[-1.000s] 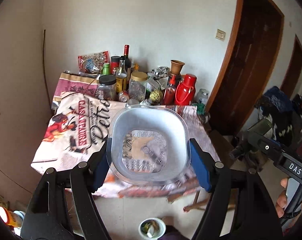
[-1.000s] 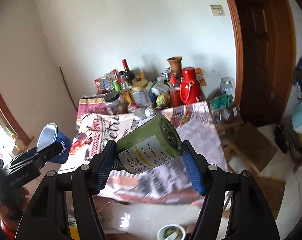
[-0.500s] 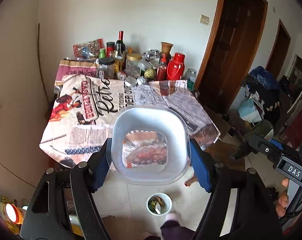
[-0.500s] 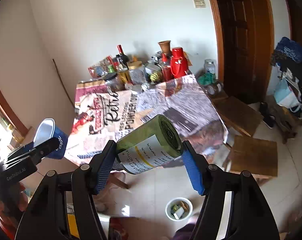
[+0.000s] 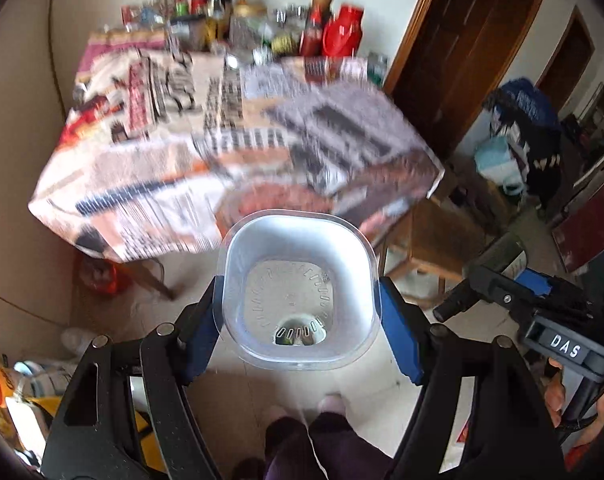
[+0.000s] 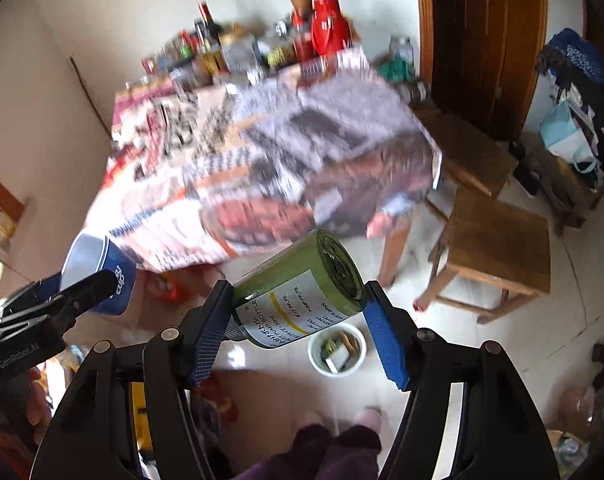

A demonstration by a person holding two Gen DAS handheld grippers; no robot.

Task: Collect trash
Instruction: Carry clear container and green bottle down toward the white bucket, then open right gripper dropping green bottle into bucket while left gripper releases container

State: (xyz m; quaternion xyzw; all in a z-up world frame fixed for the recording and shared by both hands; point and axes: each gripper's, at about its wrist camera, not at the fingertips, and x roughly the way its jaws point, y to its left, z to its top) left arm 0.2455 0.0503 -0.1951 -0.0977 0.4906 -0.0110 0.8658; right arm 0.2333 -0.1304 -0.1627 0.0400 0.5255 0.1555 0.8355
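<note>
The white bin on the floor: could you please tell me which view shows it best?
The right wrist view: the bin sits unobstructed, trash visible inside. In the left wrist view it appears only dimly through the bottom of the clear tub.

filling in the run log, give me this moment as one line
left gripper: holds clear cup | right gripper: holds green bottle | both above white bin on floor | nothing dropped yet

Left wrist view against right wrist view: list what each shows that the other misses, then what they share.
Left wrist only: the inside of the clear plastic cup clamped by the left gripper, hiding most of the bin behind it.
Right wrist only: the green bottle clamped by the right gripper, and the white trash bin on the floor, unobstructed.
Both: the cloth-covered table, red thermos, wooden stools.
</note>
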